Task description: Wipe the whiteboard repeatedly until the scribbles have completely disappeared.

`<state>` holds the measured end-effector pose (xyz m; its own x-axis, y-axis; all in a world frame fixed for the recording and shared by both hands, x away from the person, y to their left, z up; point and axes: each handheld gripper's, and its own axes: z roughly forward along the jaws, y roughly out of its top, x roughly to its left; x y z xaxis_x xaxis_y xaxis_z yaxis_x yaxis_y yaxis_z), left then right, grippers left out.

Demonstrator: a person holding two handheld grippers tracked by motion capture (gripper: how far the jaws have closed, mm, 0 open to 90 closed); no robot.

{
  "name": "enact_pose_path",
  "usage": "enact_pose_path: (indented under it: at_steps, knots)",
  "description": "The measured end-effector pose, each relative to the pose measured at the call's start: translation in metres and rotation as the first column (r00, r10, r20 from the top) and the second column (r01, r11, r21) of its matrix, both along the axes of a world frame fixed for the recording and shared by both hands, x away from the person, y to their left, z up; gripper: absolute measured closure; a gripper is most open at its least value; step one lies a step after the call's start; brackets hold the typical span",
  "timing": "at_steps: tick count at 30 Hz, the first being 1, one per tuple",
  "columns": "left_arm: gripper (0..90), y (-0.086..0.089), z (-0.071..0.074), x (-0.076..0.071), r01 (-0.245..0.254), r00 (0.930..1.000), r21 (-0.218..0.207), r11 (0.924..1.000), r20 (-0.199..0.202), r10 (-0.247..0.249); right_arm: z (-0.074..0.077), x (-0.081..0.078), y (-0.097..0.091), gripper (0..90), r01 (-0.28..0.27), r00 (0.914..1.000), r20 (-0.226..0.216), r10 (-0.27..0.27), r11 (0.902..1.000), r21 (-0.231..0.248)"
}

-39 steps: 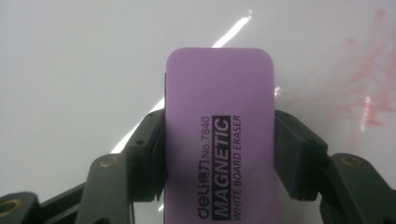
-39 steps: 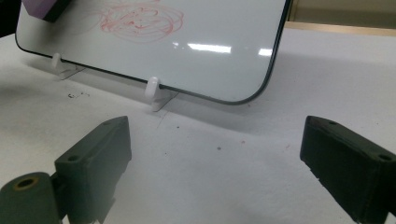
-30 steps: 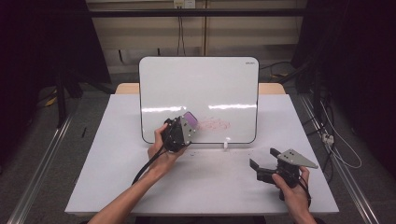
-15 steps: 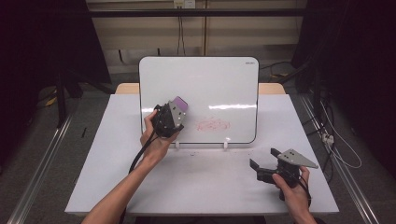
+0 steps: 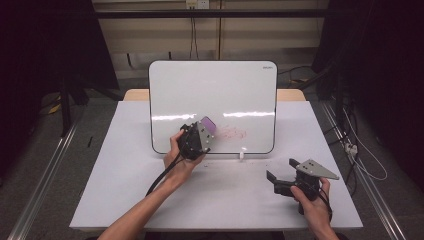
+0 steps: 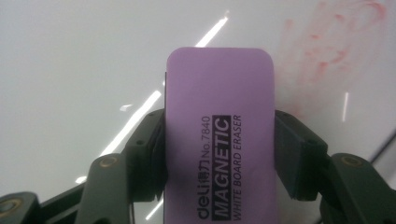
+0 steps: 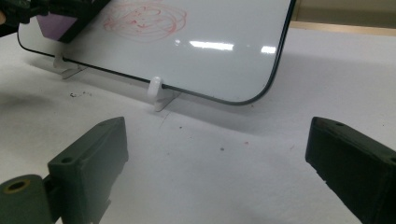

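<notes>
A whiteboard stands upright on white clips at the back of the table, with smeared red marks low on its face. My left gripper is shut on a purple magnetic whiteboard eraser, pressed against the board just left of the red marks. In the left gripper view the eraser sits clamped between both pads, with the red smear up to its right. My right gripper rests open on the table at the front right. Its jaws stand wide apart, pointing toward the board.
The white table has bare surface in front of the board. A white clip foot holds the board's lower edge, with dark eraser crumbs nearby. Floor rails and cables run along both sides of the table.
My left gripper swung up and left across the board with the eraser, then came back right and down to the edge of the red marks. The right gripper stayed put.
</notes>
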<state>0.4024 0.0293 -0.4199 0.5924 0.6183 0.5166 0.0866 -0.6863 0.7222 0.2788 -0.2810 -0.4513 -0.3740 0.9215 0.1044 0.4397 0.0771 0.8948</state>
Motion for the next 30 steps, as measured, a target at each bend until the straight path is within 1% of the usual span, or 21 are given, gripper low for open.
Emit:
enact_pose_path:
  at_steps: [1, 3, 4, 6, 7, 8, 9, 10, 12, 13, 14, 16, 17, 18, 19, 22, 24, 26, 28, 29, 30]
  knots:
    - [41.3, -0.002, -0.003, -0.003, 0.006, 1.0, -0.005, 1.0, 0.002, -0.006, 0.0, 0.0, 0.0, 6.0, 0.0, 1.0, 0.0, 0.0, 1.0, 0.0]
    - [41.3, -0.006, -0.008, -0.008, 0.016, 0.9999, 0.005, 0.9999, 0.003, -0.016, 0.0, -0.001, 0.0, 6.0, -0.003, 1.0, 0.002, 0.003, 1.0, 0.0]
    - [41.3, -0.006, -0.009, -0.008, 0.015, 0.9999, 0.003, 0.9999, 0.005, -0.015, 0.0, -0.001, 0.0, 6.0, -0.005, 1.0, 0.003, 0.005, 1.0, 0.0]
    - [41.3, -0.005, -0.008, -0.006, 0.017, 0.9998, -0.017, 0.9997, -0.008, -0.018, 0.0, -0.001, 0.001, 6.0, -0.004, 1.0, 0.002, 0.004, 1.0, 0.002]
    - [41.3, -0.005, -0.006, -0.004, 0.02, 0.9998, -0.007, 0.9998, 0.005, -0.02, 0.0, -0.001, 0.001, 6.0, -0.004, 1.0, 0.002, 0.004, 1.0, 0.002]
    - [41.3, -0.005, -0.003, -0.002, 0.021, 0.9998, -0.005, 0.9998, 0.0, -0.021, 0.001, 0.0, 0.001, 6.0, -0.001, 1.0, 0.006, 0.001, 1.0, 0.0]
    - [41.3, -0.004, 0.002, 0.003, 0.014, 0.9999, 0.0, 0.9999, 0.009, -0.014, 0.001, 0.0, 0.001, 6.1, -0.002, 1.0, 0.006, 0.002, 1.0, 0.0]
    - [41.3, -0.002, 0.008, 0.008, -0.002, 0.9999, -0.015, 0.9999, 0.014, 0.002, 0.001, -0.001, 0.001, 6.0, -0.002, 1.0, 0.006, 0.002, 1.0, 0.0]
    - [41.3, 0.002, 0.019, 0.019, -0.032, 0.9995, -0.048, 0.9983, 0.005, 0.033, 0.001, -0.001, 0.001, 6.1, -0.003, 1.0, 0.004, 0.003, 1.0, 0.002]
    - [41.3, 0.002, 0.023, 0.024, -0.043, 0.9988, -0.064, 0.997, 0.021, 0.044, 0.0, -0.001, 0.001, 6.1, -0.005, 1.0, 0.002, 0.005, 1.0, -0.002]
    - [41.3, 0.004, 0.027, 0.027, -0.056, 0.9982, -0.073, 0.9958, 0.017, 0.057, 0.0, -0.001, 0.001, 6.1, -0.007, 1.0, 0.001, 0.007, 1.0, -0.003]
    - [41.3, 0.004, 0.03, 0.03, -0.062, 0.998, -0.09, 0.994, 0.004, 0.062, 0.0, -0.001, 0.001, 6.0, -0.008, 1.0, 0.001, 0.008, 1.0, -0.001]
    - [41.3, 0.002, 0.028, 0.029, -0.057, 0.998, -0.076, 0.9955, 0.022, 0.059, 0.0, -0.001, 0.0, 6.0, -0.007, 1.0, 0.001, 0.007, 1.0, 0.0]
    - [41.3, 0.001, 0.026, 0.027, -0.055, 0.998, -0.079, 0.9954, 0.025, 0.057, 0.0, -0.001, 0.0, 6.0, -0.006, 1.0, 0.003, 0.006, 1.0, 0.0]
    - [41.3, 0.0, 0.025, 0.025, -0.052, 0.9984, -0.084, 0.9951, 0.018, 0.054, 0.0, -0.001, 0.0, 6.0, -0.006, 1.0, 0.003, 0.006, 1.0, 0.0]
    - [41.3, -0.01, 0.014, 0.016, -0.028, 0.9992, -0.06, 0.9978, 0.026, 0.029, 0.0, -0.001, 0.0, 6.0, -0.004, 1.0, -0.002, 0.004, 1.0, 0.0]
    - [41.3, -0.015, 0.008, 0.009, -0.008, 0.9999, -0.049, 0.9988, 0.01, 0.008, 0.0, -0.001, 0.001, 5.9, -0.008, 1.0, 0.001, 0.008, 1.0, -0.001]
    - [41.3, -0.022, -0.001, 0.001, 0.01, 0.9998, -0.031, 0.9995, 0.014, -0.01, 0.0, -0.001, 0.002, 5.9, -0.01, 0.9999, 0.001, 0.01, 0.9999, -0.002]
    - [41.2, -0.03, -0.009, -0.008, 0.027, 0.9996, -0.019, 0.9994, 0.002, -0.027, 0.0, -0.001, 0.002, 5.8, -0.01, 0.9999, 0.0, 0.01, 0.9999, -0.003]
    - [41.2, -0.033, -0.011, -0.011, 0.047, 0.9988, 0.009, 0.9989, 0.011, -0.047, 0.0, -0.001, 0.002, 5.8, -0.01, 0.9999, 0.001, 0.01, 0.9999, -0.003]
    - [41.2, -0.035, -0.013, -0.013, 0.058, 0.9982, 0.023, 0.9981, 0.012, -0.058, 0.0, -0.001, 0.002, 5.8, -0.01, 0.9999, 0.001, 0.01, 0.9999, -0.003]
